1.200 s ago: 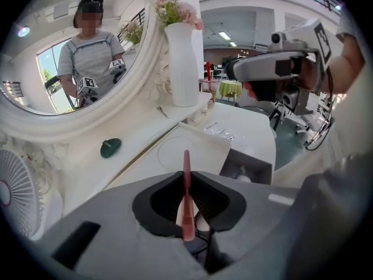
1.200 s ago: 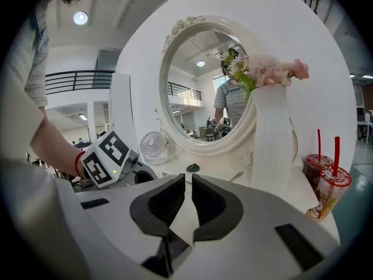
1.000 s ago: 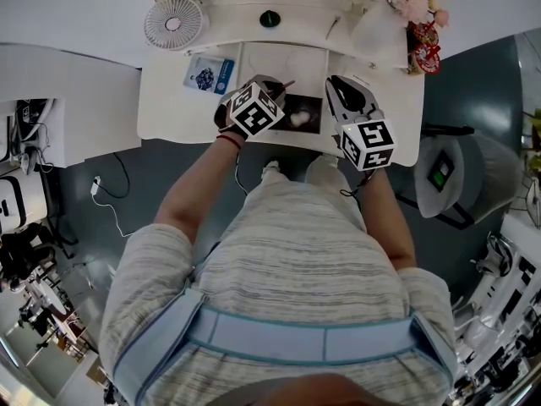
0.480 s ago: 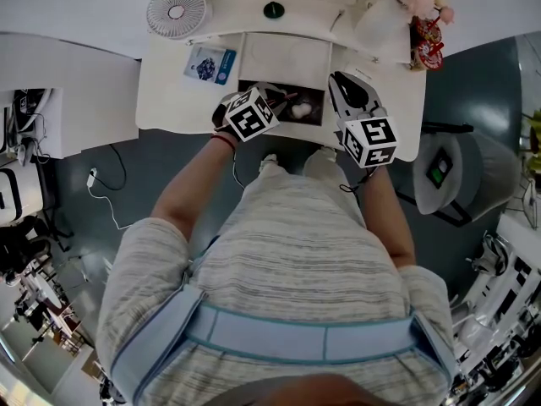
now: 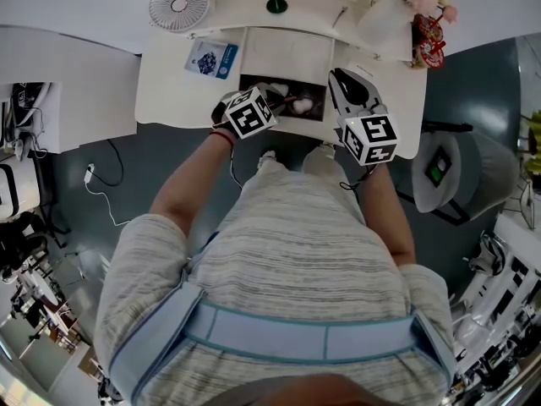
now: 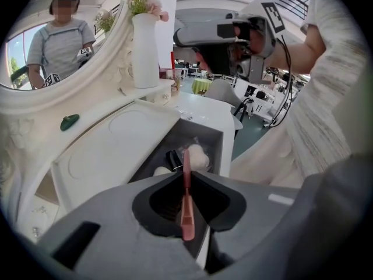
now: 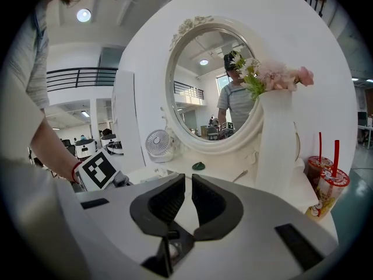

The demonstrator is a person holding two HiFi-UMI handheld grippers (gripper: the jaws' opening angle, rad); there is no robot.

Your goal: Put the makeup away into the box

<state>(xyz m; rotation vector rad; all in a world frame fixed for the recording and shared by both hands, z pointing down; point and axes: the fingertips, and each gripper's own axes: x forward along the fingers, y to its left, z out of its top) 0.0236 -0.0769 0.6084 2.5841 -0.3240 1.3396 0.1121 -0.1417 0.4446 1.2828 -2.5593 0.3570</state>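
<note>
Left gripper view: the left gripper [image 6: 186, 178] is seen with its jaws closed on one slim pink makeup stick [image 6: 186, 163], which is gripped along its length. The far end of the stick is held over the open box [image 6: 169, 142], a dark recess in the white vanity table [image 5: 169, 91]. Three items are counted inside the box: one pale puff [image 6: 198, 155], one dark tube [image 6: 173, 159] and one further pale piece [image 6: 162, 171], partly hidden by the jaws.

To the right, the right gripper [image 7: 187, 179] is held level. Its jaws are parted by a narrow gap, and nothing is seen between them.

Farther out, one small fan [image 5: 179, 5], one blue packet [image 5: 211, 59], one green object [image 5: 276, 5], one oval mirror [image 7: 210, 86], one white vase [image 7: 277, 139] of flowers and two cups with red straws [image 7: 326, 185] are noted.
</note>
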